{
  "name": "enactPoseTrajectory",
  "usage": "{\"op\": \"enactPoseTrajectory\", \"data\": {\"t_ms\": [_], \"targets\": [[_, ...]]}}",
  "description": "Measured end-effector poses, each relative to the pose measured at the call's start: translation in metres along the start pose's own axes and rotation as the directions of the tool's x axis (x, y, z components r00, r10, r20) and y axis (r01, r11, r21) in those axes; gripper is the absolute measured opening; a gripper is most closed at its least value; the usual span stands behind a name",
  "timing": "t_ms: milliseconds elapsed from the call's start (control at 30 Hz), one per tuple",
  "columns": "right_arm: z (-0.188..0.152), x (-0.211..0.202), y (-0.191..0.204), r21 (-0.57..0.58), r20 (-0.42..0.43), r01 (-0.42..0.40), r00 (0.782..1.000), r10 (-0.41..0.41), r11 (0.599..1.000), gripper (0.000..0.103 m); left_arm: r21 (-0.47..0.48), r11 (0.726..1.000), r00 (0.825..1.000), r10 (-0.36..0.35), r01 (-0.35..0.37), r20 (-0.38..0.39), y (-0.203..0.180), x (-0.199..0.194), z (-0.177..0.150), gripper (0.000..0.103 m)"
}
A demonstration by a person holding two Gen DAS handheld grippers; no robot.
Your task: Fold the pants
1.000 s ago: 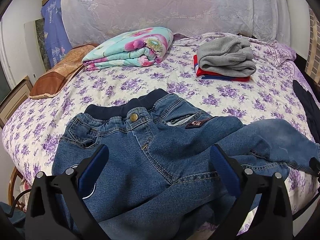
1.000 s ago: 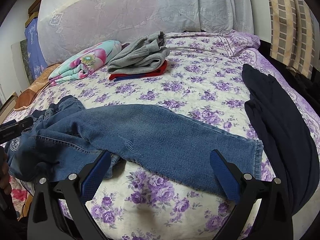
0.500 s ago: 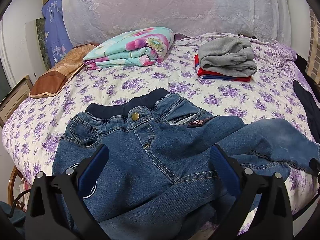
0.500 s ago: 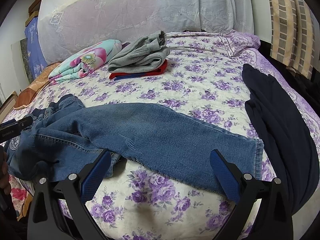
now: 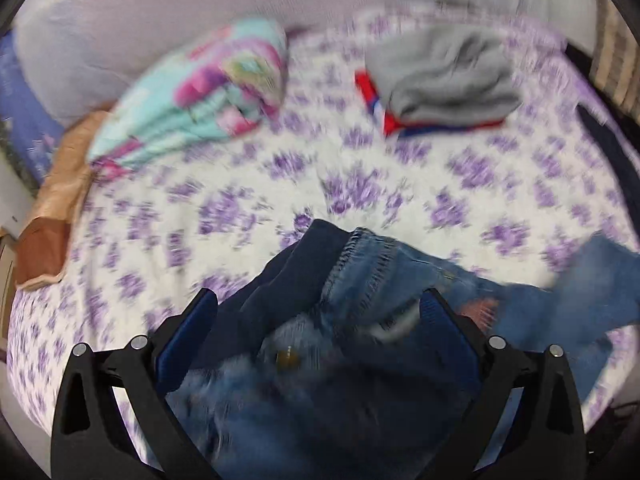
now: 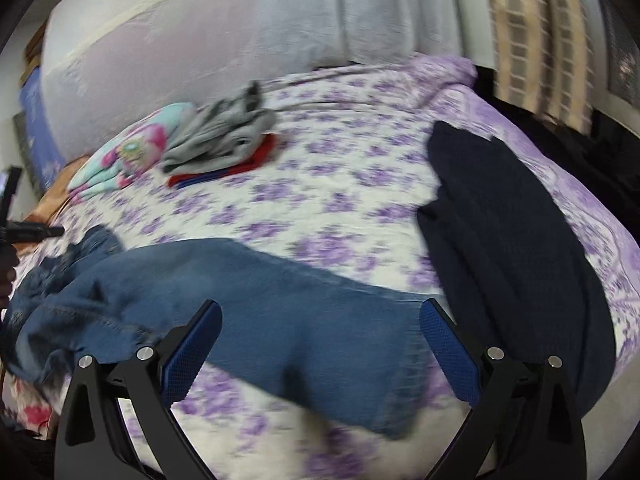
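My left hand-held gripper [image 5: 318,336] is spread wide right over the waistband end of the jeans [image 5: 360,320], nothing pinched yet. Over on the right, my right hand-held gripper [image 6: 320,344] is wide too, hovering above the leg cuff. The jeans lie stretched across the bed [image 6: 320,184], unfolded. Looks like I'm at the grab step; next both need to drop and close on denim. Everything's blurry though.

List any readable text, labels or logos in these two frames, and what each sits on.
None readable; both views are motion-blurred.
jeans: reddish patch near the pocket, blurred beyond reading.
jeans button: a smear, no lettering legible.
blue item beside the bed: pale marks, too blurred to tell.
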State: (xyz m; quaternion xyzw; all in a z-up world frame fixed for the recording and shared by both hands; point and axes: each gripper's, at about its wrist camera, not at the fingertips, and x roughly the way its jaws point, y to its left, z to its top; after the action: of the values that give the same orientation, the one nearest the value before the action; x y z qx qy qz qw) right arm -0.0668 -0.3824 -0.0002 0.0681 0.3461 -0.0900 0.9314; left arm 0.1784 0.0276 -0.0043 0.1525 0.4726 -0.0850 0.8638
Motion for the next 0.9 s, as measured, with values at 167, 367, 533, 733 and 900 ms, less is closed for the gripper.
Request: {"op": "enactPoseTrajectory", "data": {"t_ms": [167, 367, 533, 733, 900], "targets": [[-0.004, 0.004, -0.037, 0.046, -0.029, 0.050, 0.998, -0.049, 0.998, 0.100, 0.051, 0.999, 0.987, 0.004, 0.004, -0.158, -0.015, 0.078, 0.014, 0.099], [-0.015, 0.006, -0.056, -0.001, -0.067, 0.102, 0.992, -0.102, 0.995, 0.100, 0.077, 0.997, 0.990, -0.019, 0.029, -0.137, -0.039, 0.065, 0.000, 0.052], [-0.008, 0.030, -0.043, -0.042, -0.105, 0.026, 0.994, -0.030, 0.999, 0.100, 0.033, 0.993, 0.992, -0.110, 0.112, -0.053, -0.029, 0.022, -0.011, 0.028], [0.002, 0.085, -0.034, -0.040, -0.240, 0.077, 0.967, -0.084, 0.996, 0.024, -0.167, 0.973, 0.980, -0.135, 0.159, 0.149, 0.024, -0.032, -0.005, 0.028], [0.047, 0.064, -0.022, -0.075, -0.090, 0.036, 0.995, -0.043, 0.997, 0.021, -0.276, 0.951, 0.966, -0.069, 0.139, 0.249, 0.067, -0.059, 0.009, 0.028]]}}
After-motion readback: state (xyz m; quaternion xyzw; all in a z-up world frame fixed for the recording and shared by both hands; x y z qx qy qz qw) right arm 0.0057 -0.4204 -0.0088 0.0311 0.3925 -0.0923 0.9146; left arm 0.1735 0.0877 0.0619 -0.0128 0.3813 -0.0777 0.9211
